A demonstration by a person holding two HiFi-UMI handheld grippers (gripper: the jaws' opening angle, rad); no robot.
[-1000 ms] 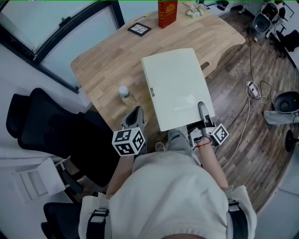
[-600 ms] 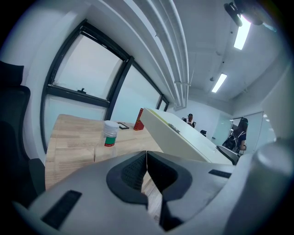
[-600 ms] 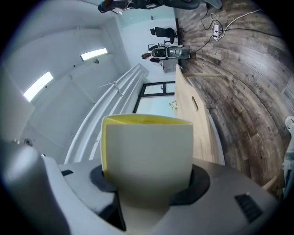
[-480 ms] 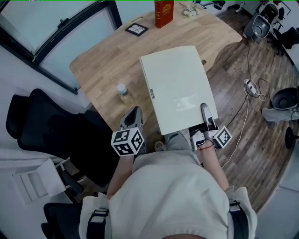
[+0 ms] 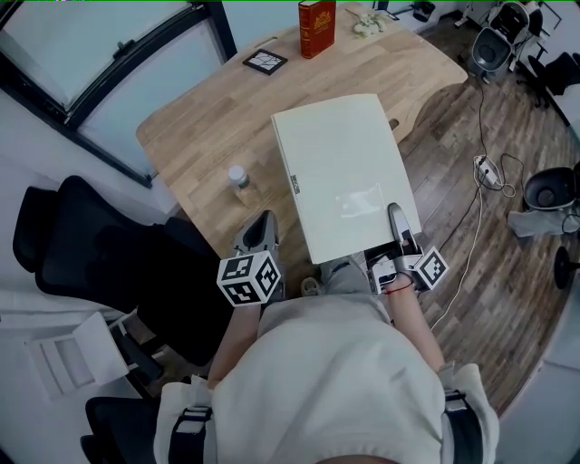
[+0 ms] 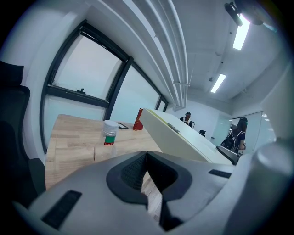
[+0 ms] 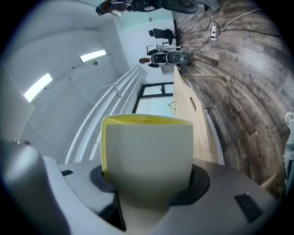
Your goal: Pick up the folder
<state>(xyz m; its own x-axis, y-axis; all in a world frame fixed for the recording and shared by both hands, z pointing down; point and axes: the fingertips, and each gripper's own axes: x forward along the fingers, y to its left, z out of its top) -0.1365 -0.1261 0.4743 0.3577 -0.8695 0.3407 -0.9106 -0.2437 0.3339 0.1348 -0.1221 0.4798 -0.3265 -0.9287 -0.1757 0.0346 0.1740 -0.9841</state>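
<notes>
The folder (image 5: 340,172) is a large cream-white binder with a yellow inner edge, held tilted above the wooden table (image 5: 199,118). My right gripper (image 5: 400,234) is shut on its near right corner. In the right gripper view the folder (image 7: 147,151) fills the gap between the jaws of that gripper (image 7: 148,186). My left gripper (image 5: 262,225) hovers at the table's near edge, left of the folder, jaws shut on nothing. The left gripper view shows its closed jaws (image 6: 146,166) with the folder (image 6: 183,137) slanting up to the right.
A small clear bottle with a white cap (image 5: 238,178) stands on the table left of the folder. A red book (image 5: 316,27) and a black square frame (image 5: 265,62) sit at the far end. Black chairs (image 5: 82,236) stand at the left, with cables on the floor (image 5: 485,172) at the right.
The right gripper has lifted slightly with the folder in it. The left gripper has stayed put.
</notes>
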